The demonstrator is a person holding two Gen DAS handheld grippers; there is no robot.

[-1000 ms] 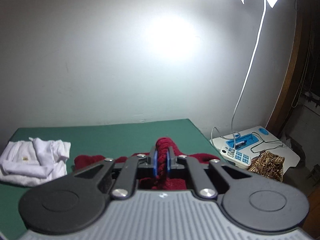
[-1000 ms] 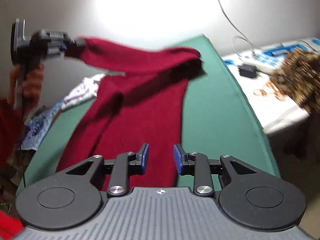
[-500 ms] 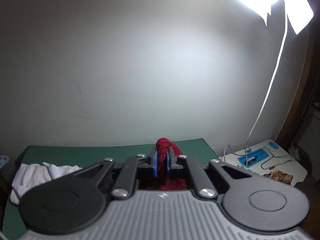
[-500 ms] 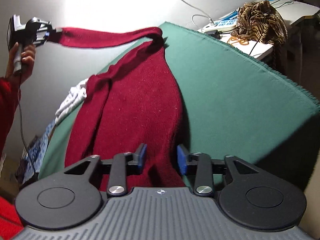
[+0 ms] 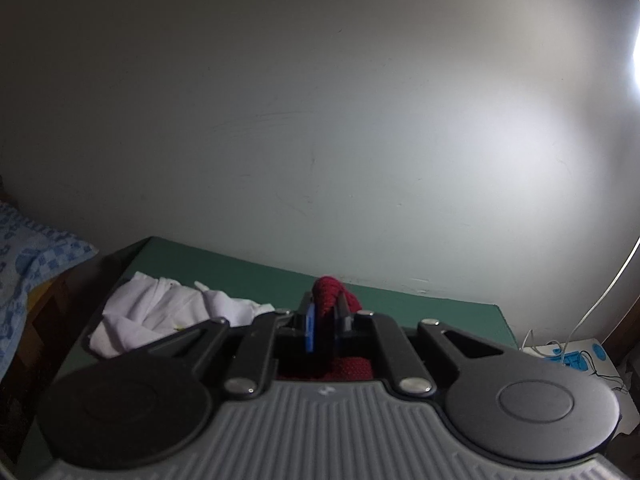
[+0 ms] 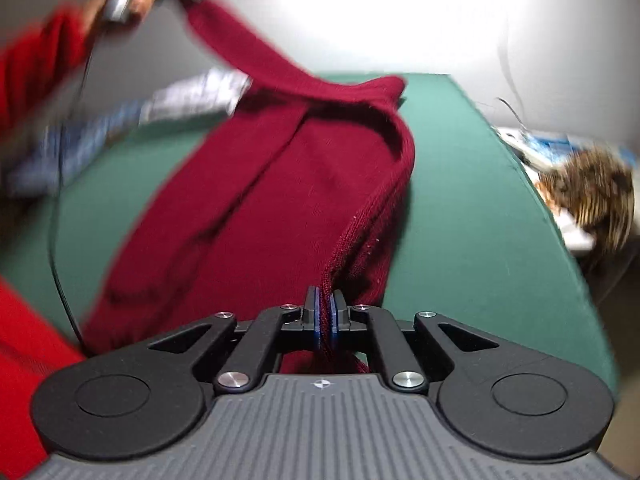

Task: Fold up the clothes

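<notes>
The left gripper (image 5: 325,322), raised high, pinches one end of the dark red sweater (image 6: 280,184), which drapes down across the green table (image 6: 472,200). At the near edge, the right gripper (image 6: 325,312) clamps the sweater's ribbed hem.

A green table cover (image 6: 460,184) spreads across the scene. Beyond its right edge, a white side table (image 5: 580,364) carries a blue tray (image 5: 570,358) and a brown patterned cloth (image 6: 592,196). A blue-and-white patterned fabric (image 5: 20,256) lies at far left below a plain grey wall (image 5: 280,120)
</notes>
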